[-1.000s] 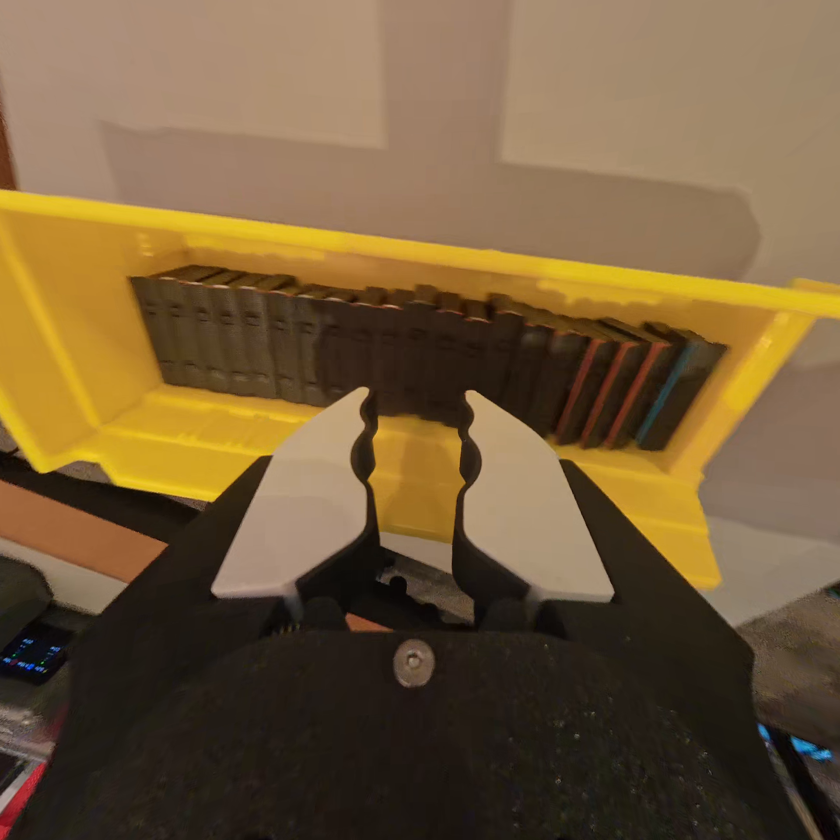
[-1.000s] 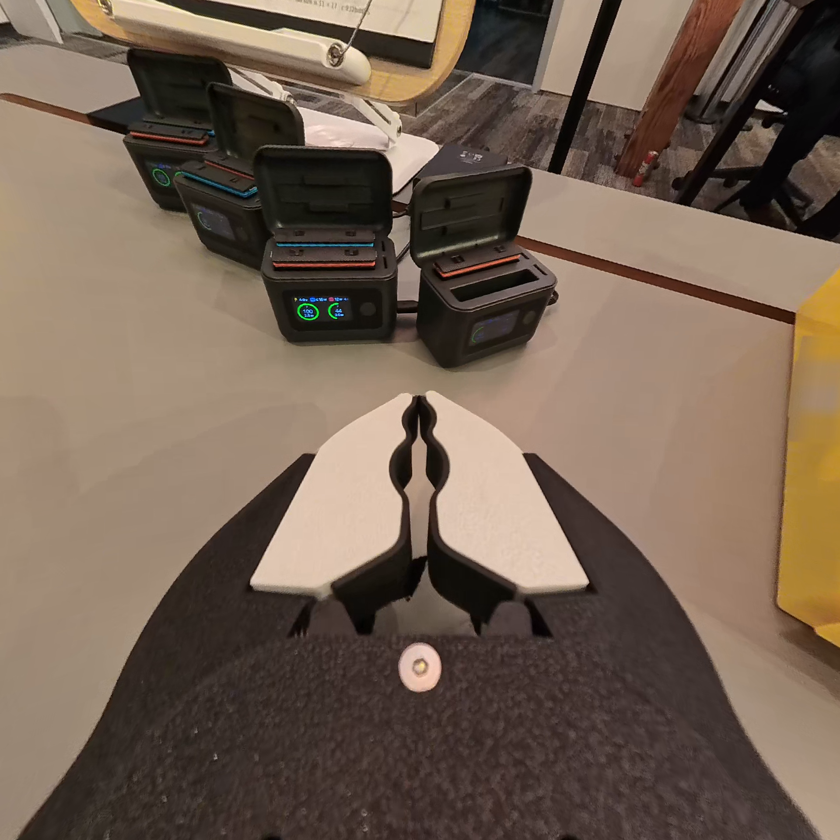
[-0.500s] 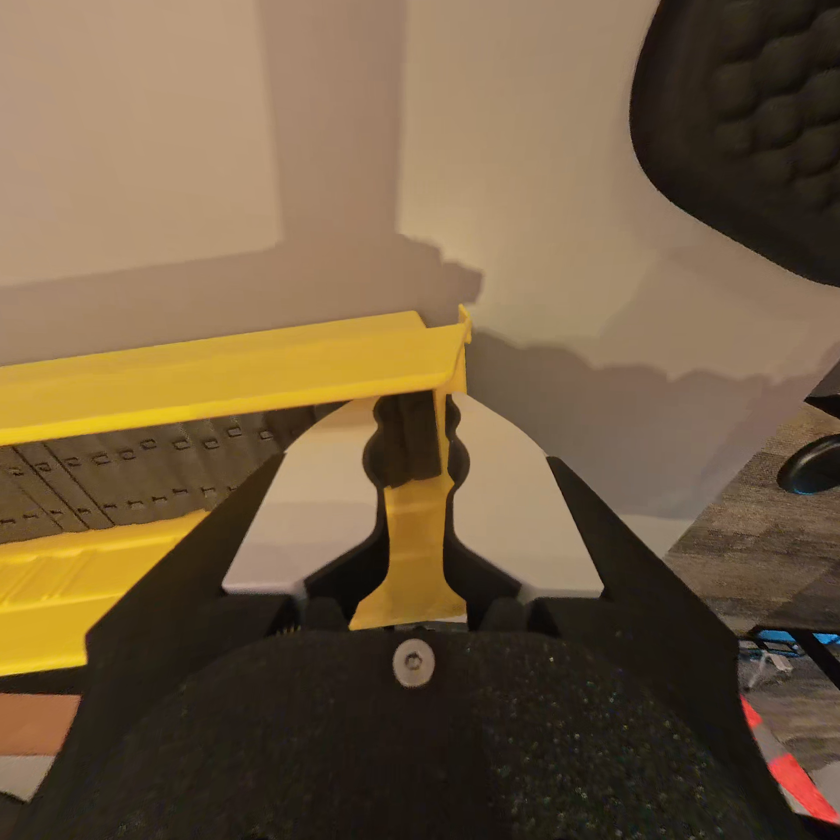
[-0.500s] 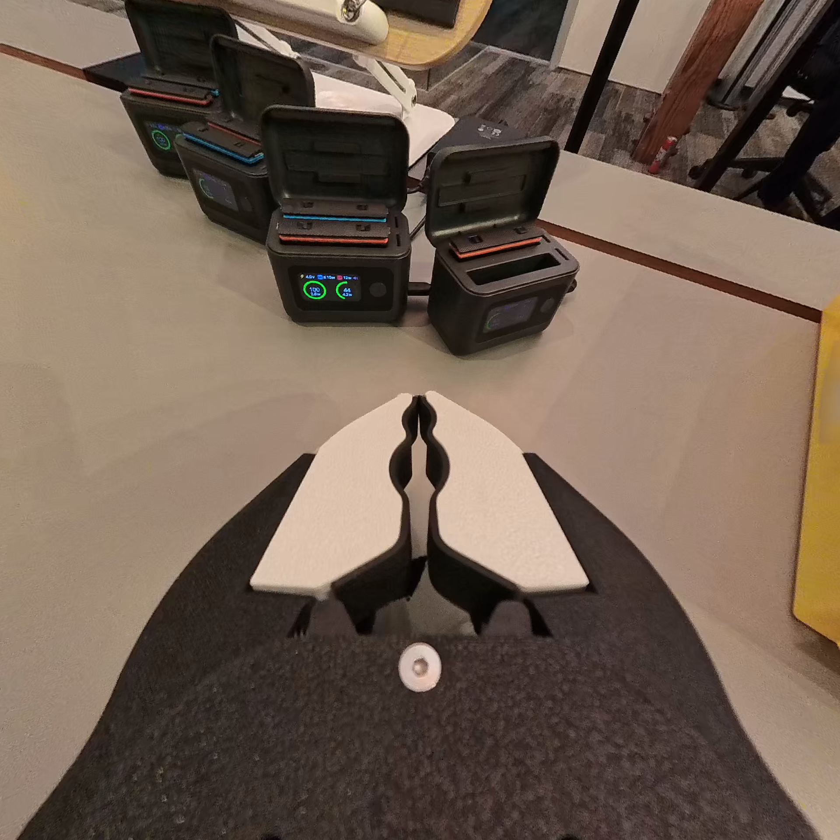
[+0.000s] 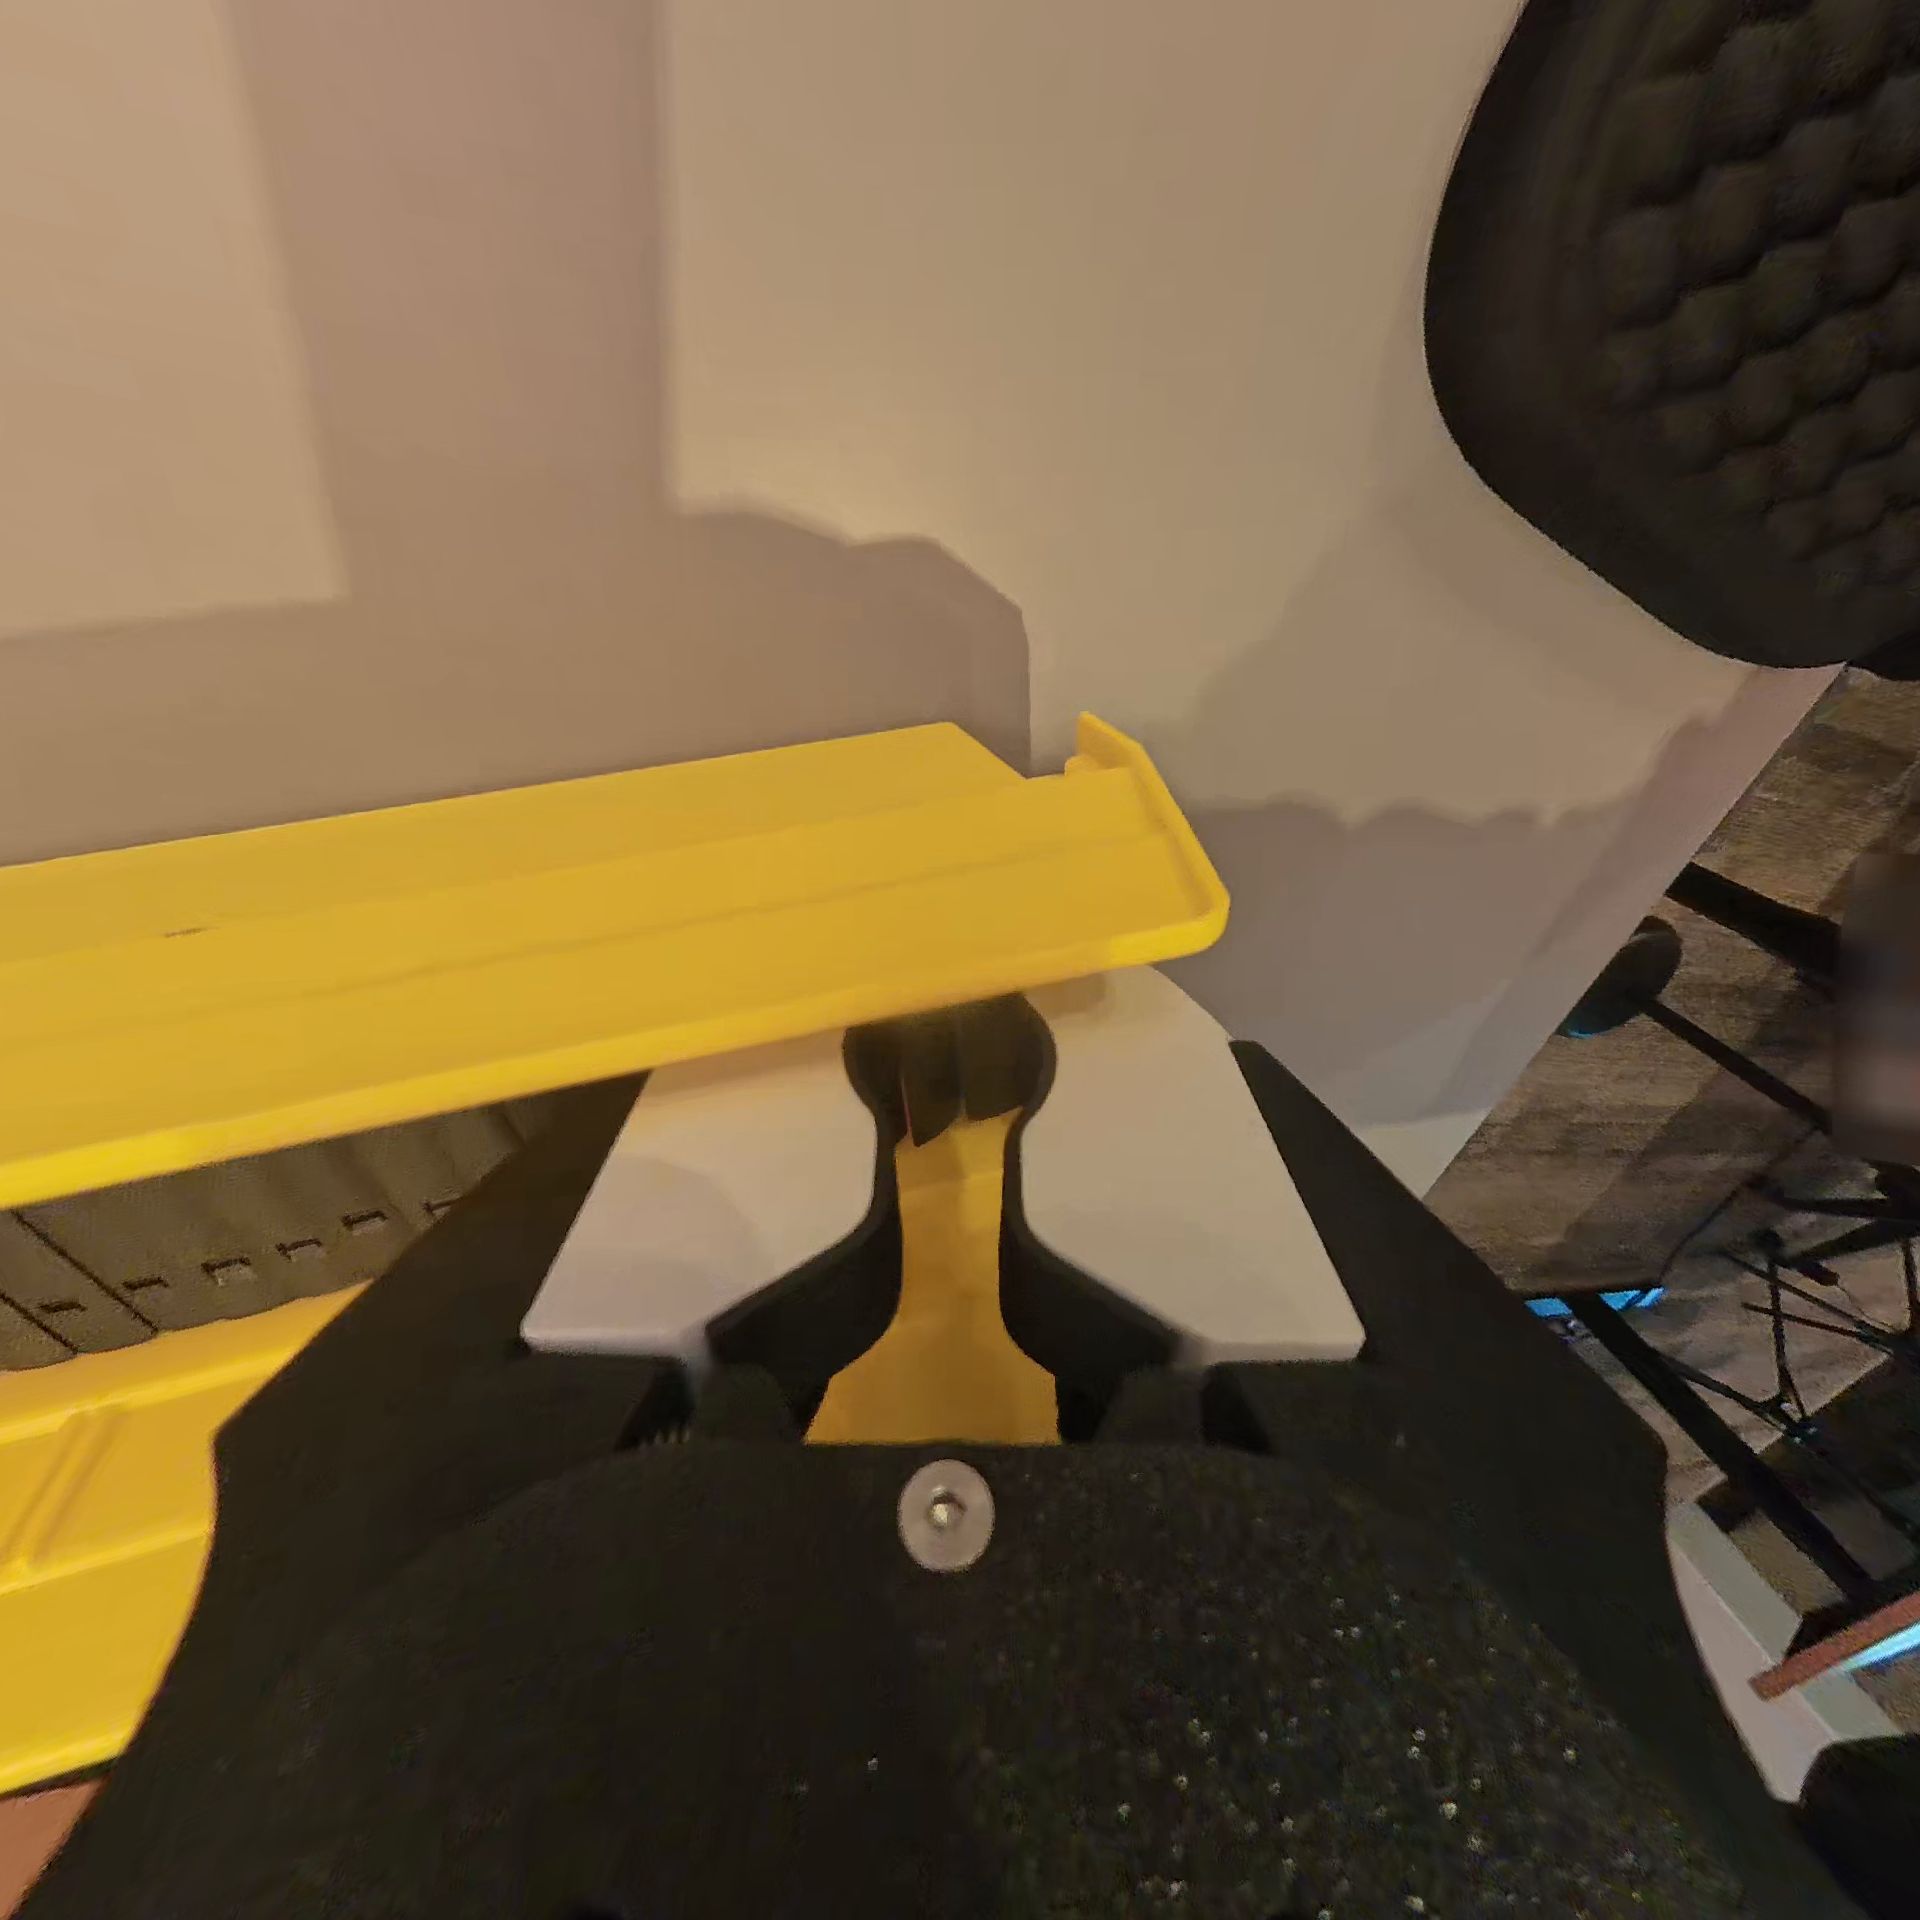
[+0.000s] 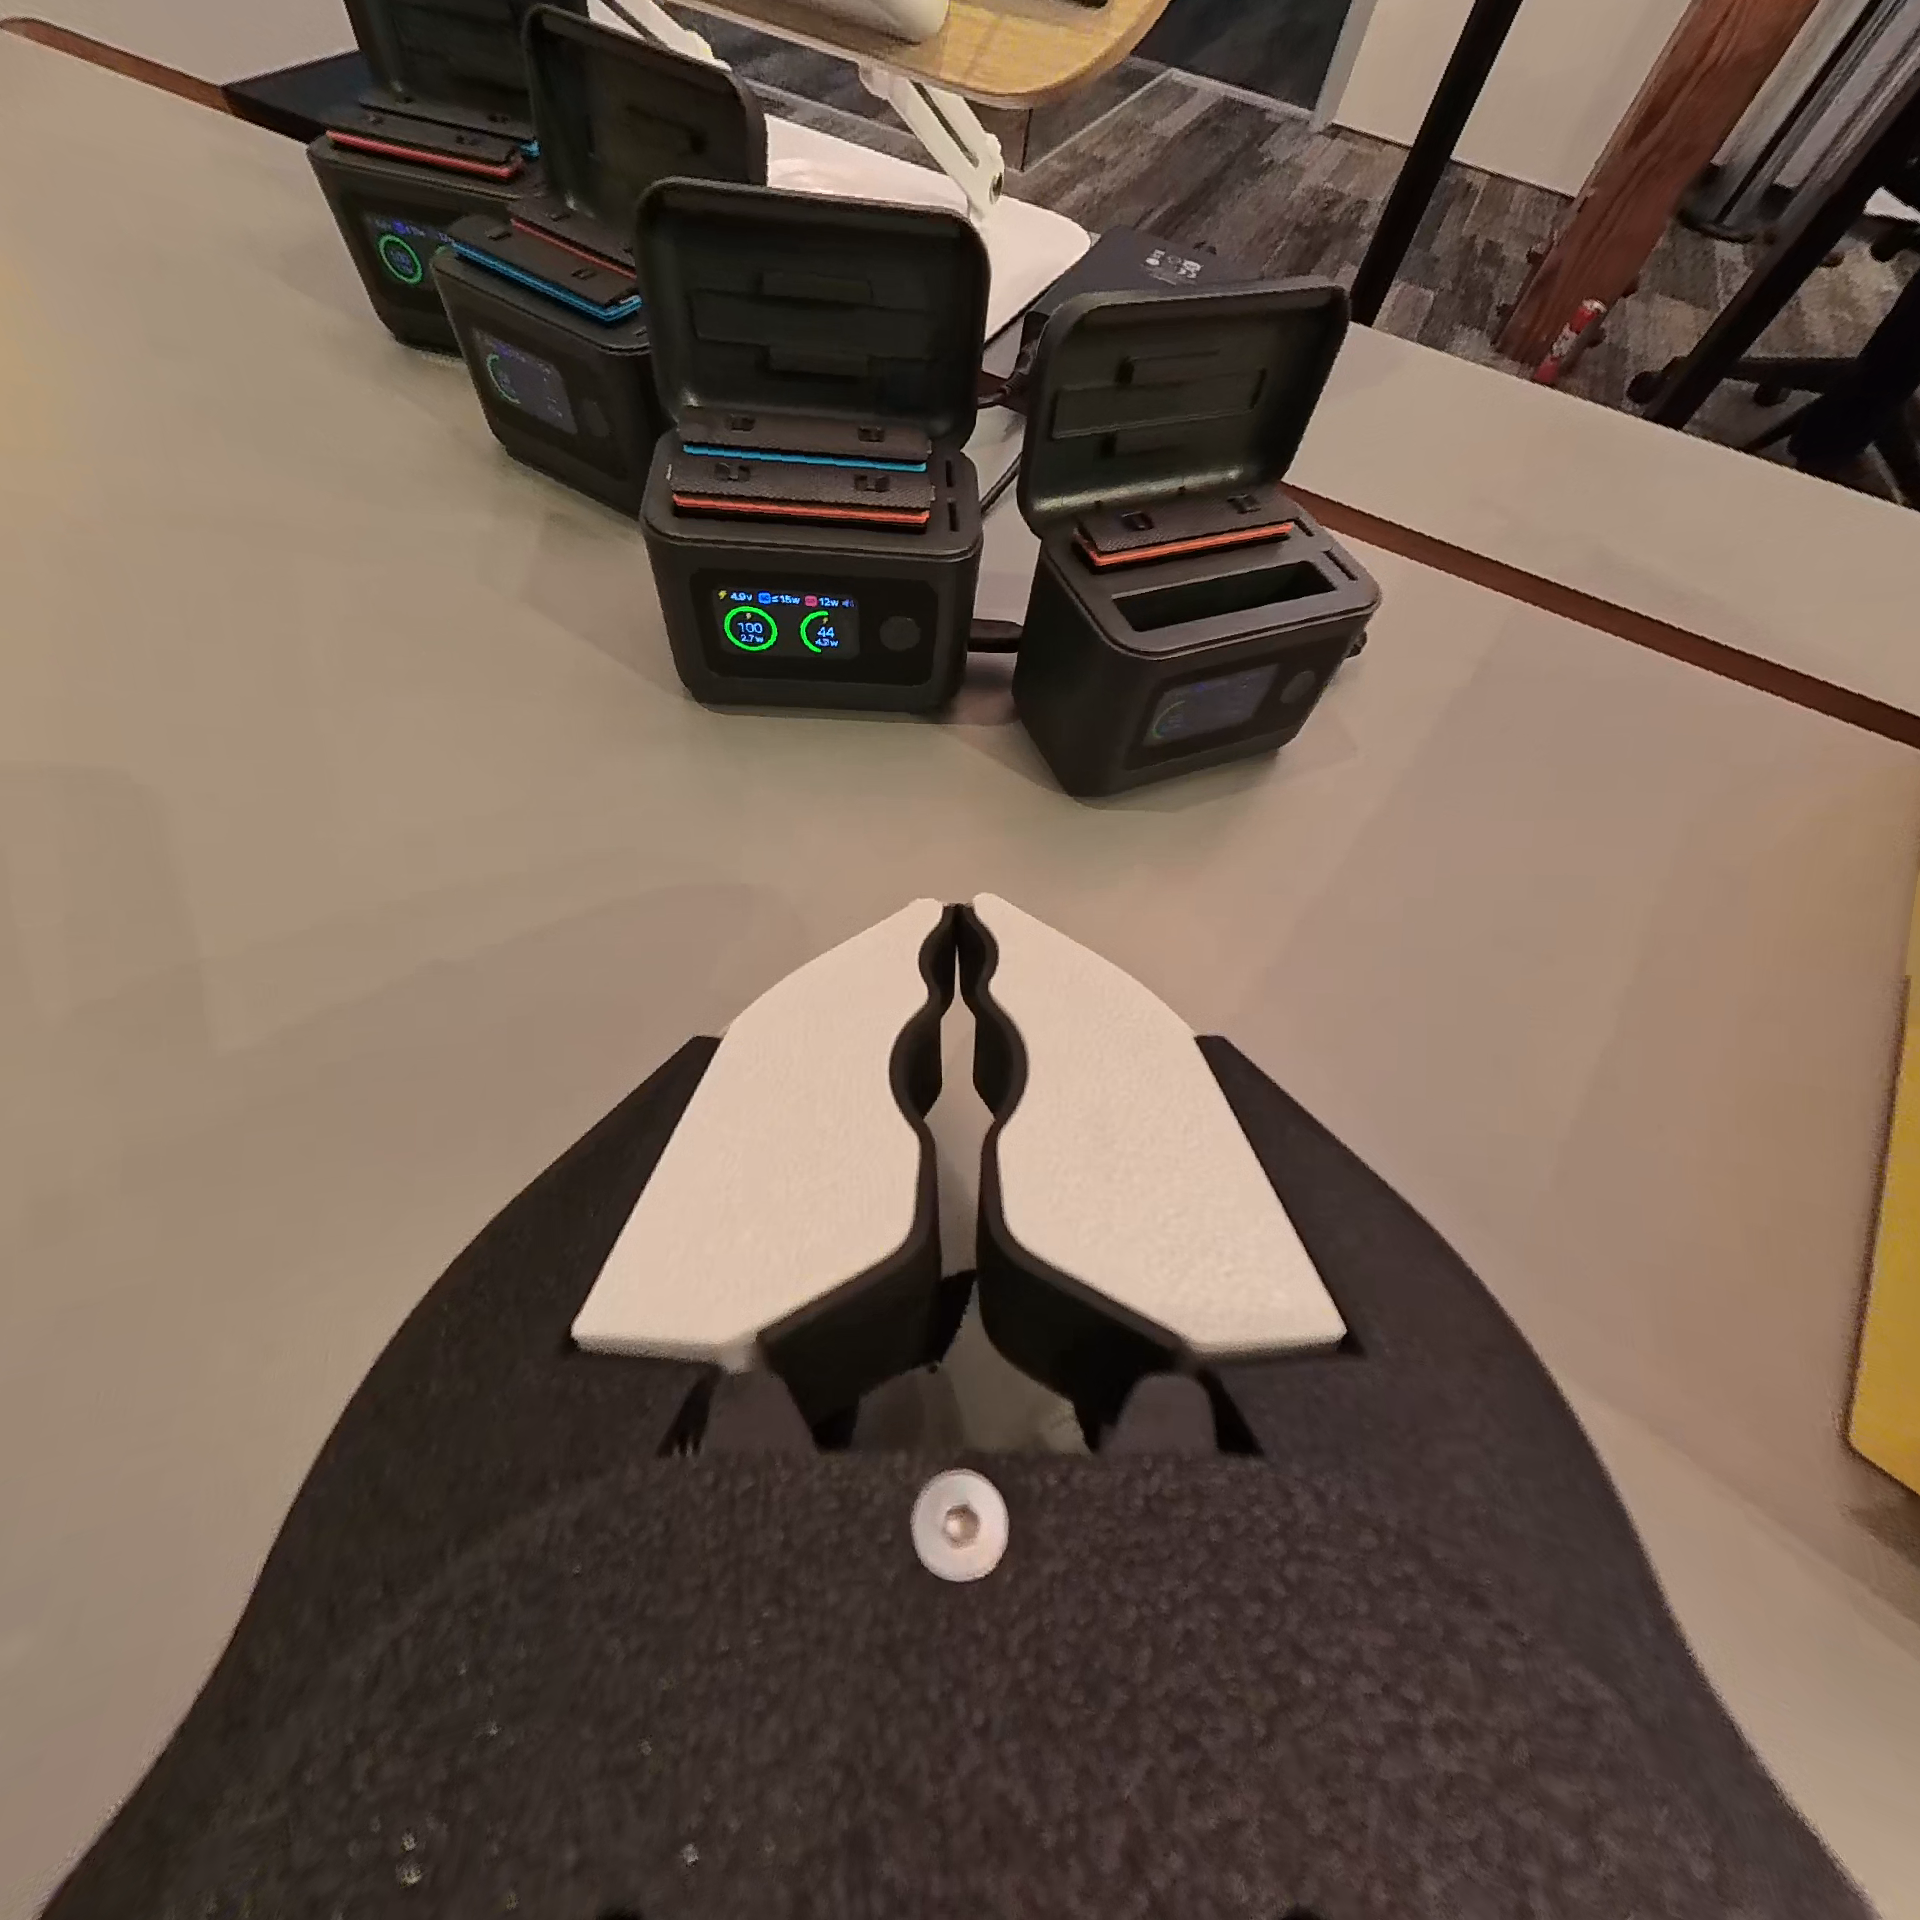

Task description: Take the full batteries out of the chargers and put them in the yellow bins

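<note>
We held our left gripper (image 5: 951, 1049) clamped on a dark battery (image 5: 940, 1091) inside the long yellow plastic bin (image 5: 582, 935), at its right end; our right gripper (image 6: 961, 914), jaws together, hovered near four open black chargers (image 6: 810, 582).

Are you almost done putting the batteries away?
Partly done: a row of batteries already stands in the yellow bin, and one charger slot is empty. The left gripper reaches into the bin; whether it grips one is unclear. Left: the chargers still hold batteries; the right gripper is shut, empty.
</note>
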### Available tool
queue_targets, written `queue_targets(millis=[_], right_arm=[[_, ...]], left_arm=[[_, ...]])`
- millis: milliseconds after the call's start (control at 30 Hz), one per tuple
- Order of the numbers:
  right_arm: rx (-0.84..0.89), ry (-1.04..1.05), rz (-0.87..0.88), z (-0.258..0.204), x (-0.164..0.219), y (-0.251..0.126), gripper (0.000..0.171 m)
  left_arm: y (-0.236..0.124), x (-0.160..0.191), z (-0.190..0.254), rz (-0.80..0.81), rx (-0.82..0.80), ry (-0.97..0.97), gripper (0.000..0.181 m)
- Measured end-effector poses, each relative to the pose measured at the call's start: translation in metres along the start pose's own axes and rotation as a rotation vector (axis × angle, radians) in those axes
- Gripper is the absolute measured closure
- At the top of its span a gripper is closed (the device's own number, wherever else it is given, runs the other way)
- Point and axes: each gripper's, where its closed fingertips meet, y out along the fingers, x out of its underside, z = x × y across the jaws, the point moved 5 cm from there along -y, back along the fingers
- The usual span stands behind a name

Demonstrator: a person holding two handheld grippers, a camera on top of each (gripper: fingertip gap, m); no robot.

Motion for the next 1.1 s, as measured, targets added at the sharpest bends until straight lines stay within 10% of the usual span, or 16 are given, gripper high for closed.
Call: queue_targets(millis=[1100], right_arm=[[-0.025, -0.053, -0.025, -0.005, 0.003, 0.002, 0.171]], left_arm=[[-0.001, 0.000, 0.008, 0.017, 0.080, -0.024, 0.173]])
